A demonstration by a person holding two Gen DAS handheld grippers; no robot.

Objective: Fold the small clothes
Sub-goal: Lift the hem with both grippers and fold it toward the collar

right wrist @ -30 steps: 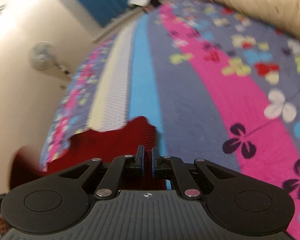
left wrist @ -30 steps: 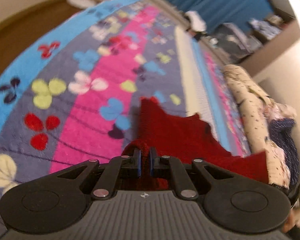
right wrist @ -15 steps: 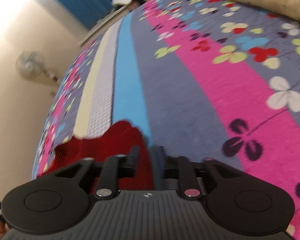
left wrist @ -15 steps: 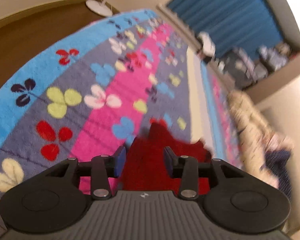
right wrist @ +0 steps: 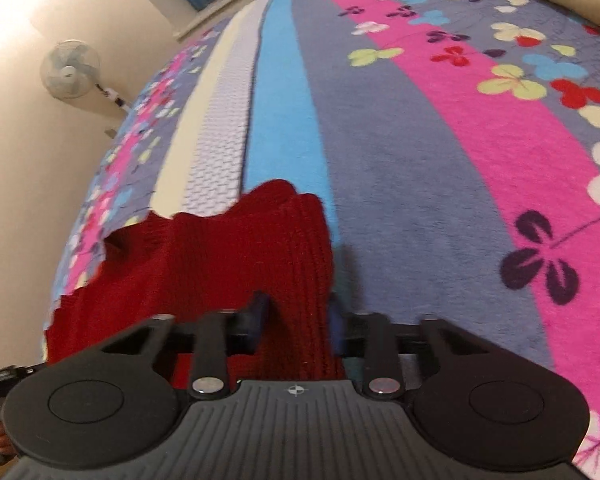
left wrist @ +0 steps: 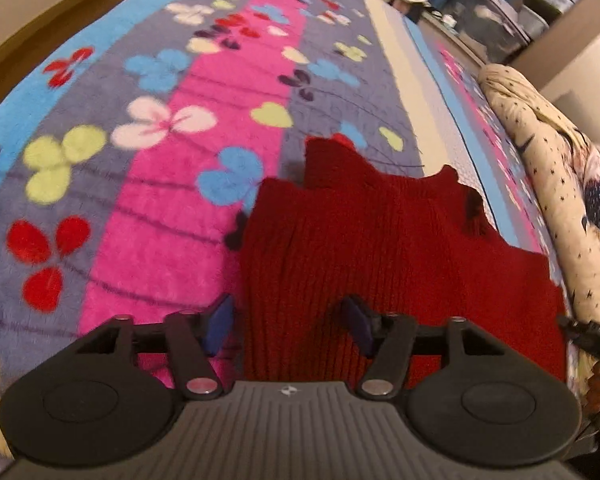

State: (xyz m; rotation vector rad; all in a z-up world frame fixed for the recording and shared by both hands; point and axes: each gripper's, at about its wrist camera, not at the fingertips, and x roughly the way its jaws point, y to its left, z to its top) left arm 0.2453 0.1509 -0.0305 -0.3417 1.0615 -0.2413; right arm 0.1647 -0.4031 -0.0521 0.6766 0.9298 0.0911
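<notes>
A dark red knit garment (left wrist: 380,240) lies flat on the flowered blanket (left wrist: 160,220), spread from my left gripper toward the right. My left gripper (left wrist: 288,312) stands over the garment's near left edge with its jaws wide apart and closing; the knit lies between them, untouched by the pads. In the right wrist view the same garment (right wrist: 220,256) reaches left from my right gripper (right wrist: 298,312). A thick fold of its right edge sits between those narrower, closing jaws, and the pads do not visibly press it.
The striped blanket (right wrist: 420,200) covers a wide bed. A cream star-print duvet (left wrist: 540,152) is bunched along one side. A fan (right wrist: 70,69) hangs on the wall beyond the far side. Boxes and clutter (left wrist: 500,20) sit past the bed's far end.
Both grippers were shut on the raised red garment a second ago. They opened and let it drop onto the blanket, then sank closer to it. The right jaws have since narrowed.
</notes>
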